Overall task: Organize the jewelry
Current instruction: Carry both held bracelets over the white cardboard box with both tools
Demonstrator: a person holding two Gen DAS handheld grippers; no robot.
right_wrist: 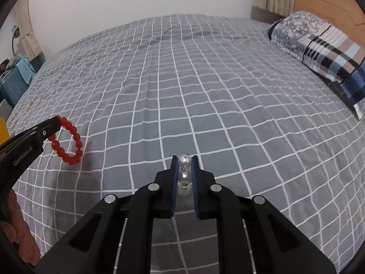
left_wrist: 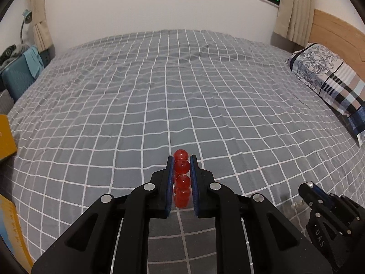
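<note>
Nearest, just above the near edge of the bed (left_wrist: 159,91): left gripper (left_wrist: 181,159) clenched on a red bead bracelet (left_wrist: 181,166), pads pinching one bead with more of the strand running back between the jaws. From the right wrist view, red bead bracelet (right_wrist: 68,141) dangling as a full loop off the left gripper (right_wrist: 57,119), clear of the bedspread. Right gripper (right_wrist: 184,159) likewise clenched, on a pearl strand (right_wrist: 184,175), three pearls lined up between the pads with small metal links between them. Judged light and limp as strands, though each bead hard, round and glossy, so prone to rolling out of a pinch; best taken across a single bead or on the cord between two. Links on the pearls probably the weak point. Farther up the bed, toward its head: a patterned pillow (left_wrist: 330,80) against the wooden headboard (left_wrist: 337,29). At the bed's left side, a teal suitcase (left_wrist: 18,77).
</note>
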